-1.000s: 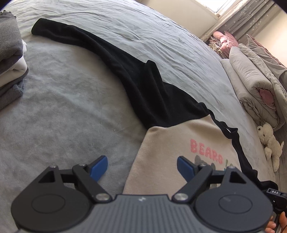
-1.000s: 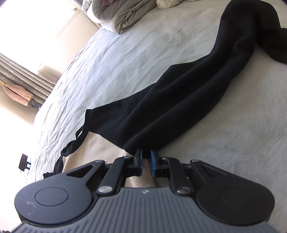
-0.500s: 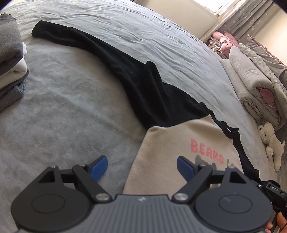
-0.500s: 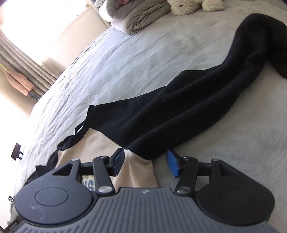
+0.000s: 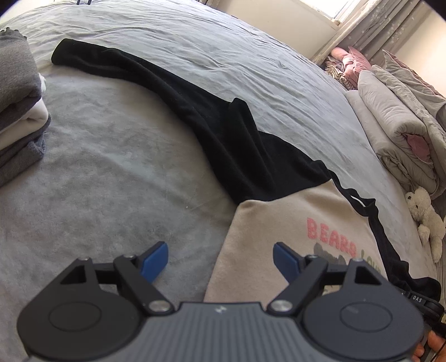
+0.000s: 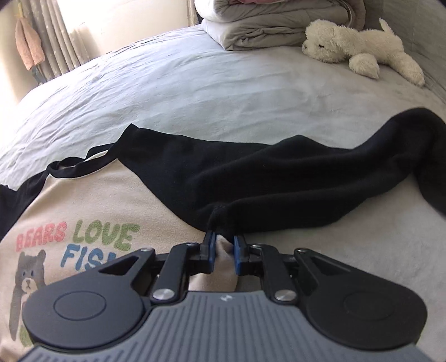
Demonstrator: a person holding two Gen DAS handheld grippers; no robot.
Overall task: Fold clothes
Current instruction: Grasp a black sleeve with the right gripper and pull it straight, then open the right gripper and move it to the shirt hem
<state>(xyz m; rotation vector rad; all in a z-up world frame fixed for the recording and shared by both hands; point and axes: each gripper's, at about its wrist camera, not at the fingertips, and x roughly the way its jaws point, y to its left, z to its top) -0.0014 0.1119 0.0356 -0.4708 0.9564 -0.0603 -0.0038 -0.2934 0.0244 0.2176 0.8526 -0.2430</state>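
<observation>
the sweatshirt (image 6: 92,200) lies flat on the grey bed (image 5: 111,172), with a cream body, black sleeves and a black neck band. its chest carries coloured words, "bears love" above a cut-off "fis", beside a drawing of a grey bear. one black sleeve (image 5: 178,92) runs away from the cream body in a long curve toward a stack of folded clothes (image 5: 19,111); the other sleeve (image 6: 320,178) lies bunched in soft folds on the opposite side of the body.

the right gripper (image 6: 223,247) is pinched tight on a fold of cream and black cloth where that bunched sleeve meets the body. the left gripper (image 5: 220,260) hangs spread wide over the other side edge of the body, touching nothing.

the sweatshirt's lower part is hidden under both tools, and the print is partly covered. a white plush toy (image 6: 359,53) and a rolled duvet (image 6: 267,25) lie beyond the sweatshirt. at the far end of the bunched sleeve the picture cuts off.
</observation>
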